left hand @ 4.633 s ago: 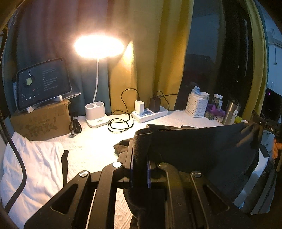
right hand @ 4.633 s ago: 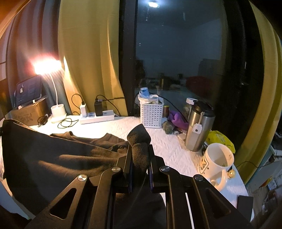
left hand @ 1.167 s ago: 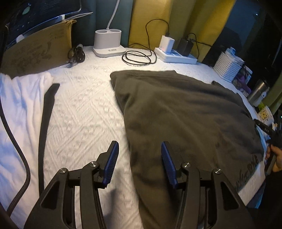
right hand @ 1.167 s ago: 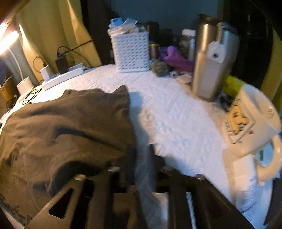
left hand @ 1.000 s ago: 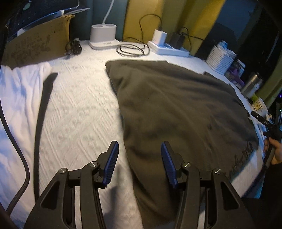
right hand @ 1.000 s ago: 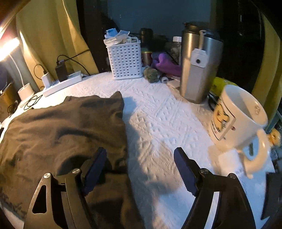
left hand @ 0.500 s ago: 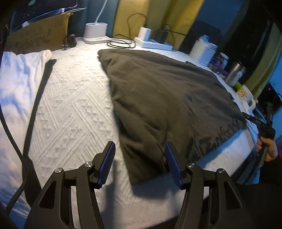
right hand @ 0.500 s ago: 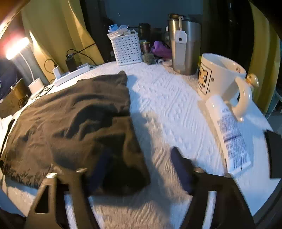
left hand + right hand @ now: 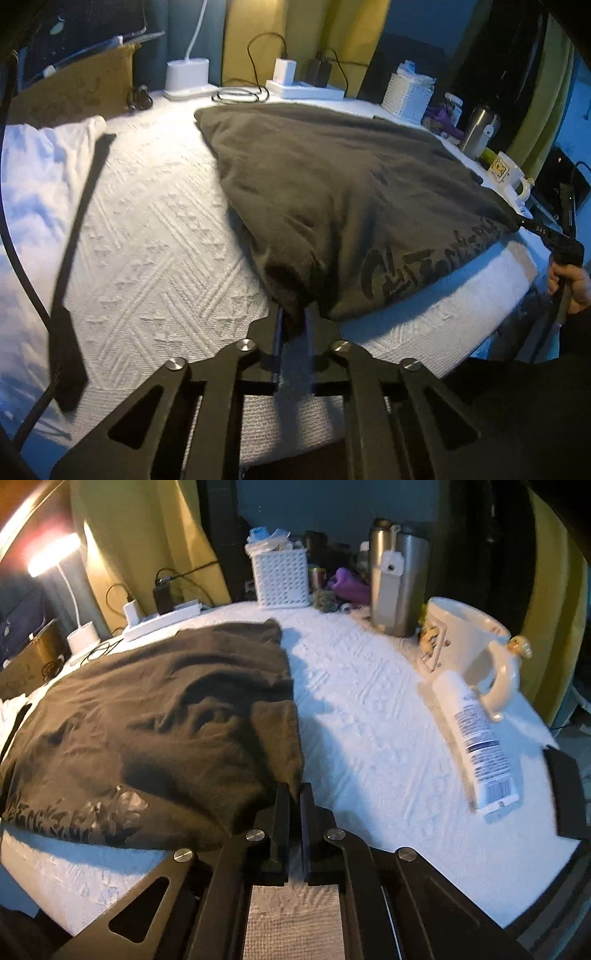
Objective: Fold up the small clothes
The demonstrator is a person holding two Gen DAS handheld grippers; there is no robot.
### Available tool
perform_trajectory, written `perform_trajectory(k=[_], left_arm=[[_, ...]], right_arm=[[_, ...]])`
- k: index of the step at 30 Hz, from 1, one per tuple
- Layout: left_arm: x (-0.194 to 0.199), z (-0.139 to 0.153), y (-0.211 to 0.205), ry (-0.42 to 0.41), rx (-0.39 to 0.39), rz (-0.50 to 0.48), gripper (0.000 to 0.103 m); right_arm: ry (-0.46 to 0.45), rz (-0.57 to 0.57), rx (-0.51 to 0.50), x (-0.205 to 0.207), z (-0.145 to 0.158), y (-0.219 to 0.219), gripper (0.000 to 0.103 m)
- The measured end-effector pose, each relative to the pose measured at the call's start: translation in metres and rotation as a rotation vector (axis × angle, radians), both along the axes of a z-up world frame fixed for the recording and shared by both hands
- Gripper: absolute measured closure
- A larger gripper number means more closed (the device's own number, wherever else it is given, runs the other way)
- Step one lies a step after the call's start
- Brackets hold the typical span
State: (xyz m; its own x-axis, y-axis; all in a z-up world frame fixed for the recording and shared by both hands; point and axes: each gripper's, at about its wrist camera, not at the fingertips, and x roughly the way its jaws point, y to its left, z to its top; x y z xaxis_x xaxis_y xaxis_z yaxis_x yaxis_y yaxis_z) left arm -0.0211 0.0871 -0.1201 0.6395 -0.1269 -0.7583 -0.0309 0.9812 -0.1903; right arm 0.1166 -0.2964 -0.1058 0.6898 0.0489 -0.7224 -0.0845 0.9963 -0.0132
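A dark grey-brown garment (image 9: 332, 192) with dark lettering along its near hem lies spread flat on the white textured table cover (image 9: 155, 236). My left gripper (image 9: 293, 314) is shut on the garment's near left corner at the table's front edge. In the right wrist view the same garment (image 9: 166, 716) fills the left half. My right gripper (image 9: 294, 794) is shut on its near right corner. That right gripper also shows small at the right edge of the left wrist view, held by a person's hand (image 9: 569, 280).
A white cloth (image 9: 33, 177) and a black strap (image 9: 81, 229) lie at the left. Along the back stand a lamp base (image 9: 186, 77), power strip (image 9: 303, 88) and white basket (image 9: 280, 578). A steel tumbler (image 9: 399, 587), mug (image 9: 465, 642) and lying tube (image 9: 474, 738) sit right of the garment.
Both grippers drew back toward the table's front edge and went from open to shut on the garment's two near corners. The garment stays flat.
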Motion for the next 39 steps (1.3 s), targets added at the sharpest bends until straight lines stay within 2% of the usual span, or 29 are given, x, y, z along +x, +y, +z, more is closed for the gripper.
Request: perform_trajectory(k=[3,6,11,16,18,22,23,26,28,30,32,35,39], left_arm=[[-0.005,0.015,0.006,-0.033,-0.008,0.018,0.097],[-0.007,0.018,0.007,-0.024,0.019,0.022,0.097],[-0.013,-0.007,0.010,0.063,0.037,0.029,0.097],[-0.019,-0.008,0.010,0.076,0.038,0.018,0.097],[-0.020,-0.009,0.012,0.082,0.035,0.023,0.092],[-0.023,-0.006,0.021,0.096,0.002,0.038,0.089],[-0.024,-0.004,0.022,0.100,0.008,0.043,0.081],[-0.027,0.006,0.032,0.088,0.031,0.077,0.079],[-0.029,0.013,0.040,0.076,0.048,0.109,0.078],[-0.027,0.019,0.047,0.066,0.058,0.138,0.078],[-0.020,0.024,0.050,0.053,0.059,0.154,0.074],[-0.003,0.031,0.045,0.024,0.059,0.152,0.055],[0.026,0.037,0.030,-0.008,0.053,0.114,0.053]], right_arm=[[-0.028,-0.011,-0.013,-0.004,0.013,-0.006,0.100],[-0.035,-0.002,-0.035,-0.009,0.019,-0.005,0.100],[0.029,-0.017,-0.037,-0.015,-0.006,-0.011,0.100],[0.031,-0.030,-0.015,-0.025,-0.014,-0.014,0.100],[0.031,-0.036,-0.018,-0.024,-0.013,-0.014,0.100],[0.037,-0.053,-0.017,-0.025,-0.013,-0.017,0.099],[0.040,-0.054,-0.024,-0.025,-0.013,-0.016,0.098],[0.051,-0.072,-0.052,-0.023,-0.012,-0.017,0.085],[0.059,-0.098,-0.069,-0.022,-0.010,-0.021,0.065],[0.058,-0.117,-0.072,-0.023,-0.006,-0.026,0.055],[0.053,-0.118,-0.061,-0.022,-0.001,-0.029,0.054],[0.037,-0.106,-0.062,-0.018,0.006,-0.027,0.054],[0.026,-0.089,-0.048,-0.008,0.012,-0.021,0.054]])
